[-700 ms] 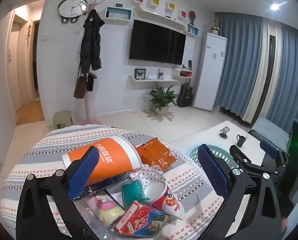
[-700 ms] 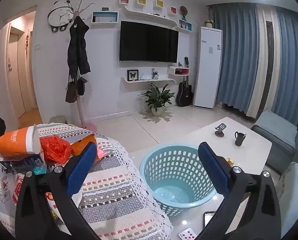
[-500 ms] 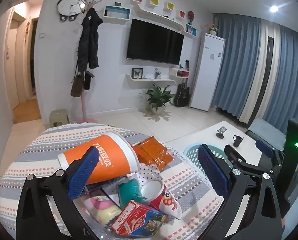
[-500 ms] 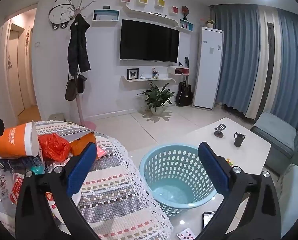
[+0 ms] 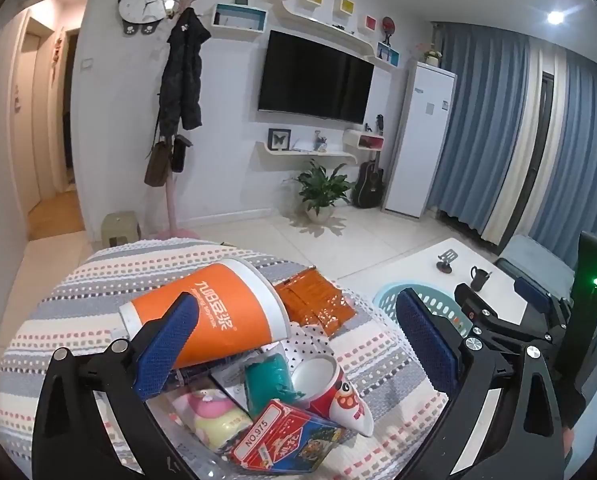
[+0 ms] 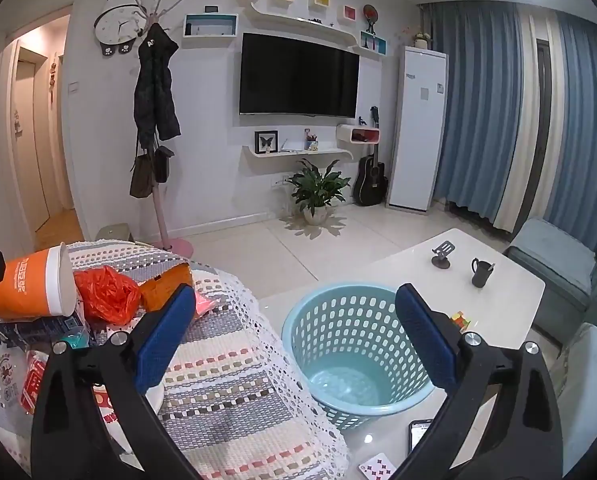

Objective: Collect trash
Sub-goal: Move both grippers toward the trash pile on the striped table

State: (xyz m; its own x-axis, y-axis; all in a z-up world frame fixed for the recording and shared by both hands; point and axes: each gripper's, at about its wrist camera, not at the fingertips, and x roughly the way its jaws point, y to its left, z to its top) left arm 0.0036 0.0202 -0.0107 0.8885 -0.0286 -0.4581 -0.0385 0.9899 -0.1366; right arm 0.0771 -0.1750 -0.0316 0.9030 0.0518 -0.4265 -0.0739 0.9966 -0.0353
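A pile of trash lies on a striped cloth point(image 5: 58, 308): a big orange paper cup point(image 5: 226, 316) on its side, an orange foil wrapper point(image 5: 318, 304), a teal wrapper point(image 5: 266, 380), a small red paper cup point(image 5: 330, 388), a red card box point(image 5: 286, 440) and a pink packet point(image 5: 210, 416). My left gripper point(image 5: 294, 340) is open above the pile. My right gripper point(image 6: 294, 340) is open, between the cloth edge and the light blue basket point(image 6: 358, 356). The right wrist view also shows the orange cup point(image 6: 30, 284) and a red plastic bag point(image 6: 106, 294).
The basket stands on a white low table point(image 6: 506, 288) with a black mug point(image 6: 480, 272), a phone stand point(image 6: 442, 254), a puzzle cube point(image 6: 460, 318), a phone point(image 6: 420, 434) and a playing card point(image 6: 376, 468). A blue seat point(image 6: 550, 260) is at right.
The left gripper has moved slightly nearer the trash pile, which sits higher between its fingers. The right gripper's view has barely shifted. Both stay open.
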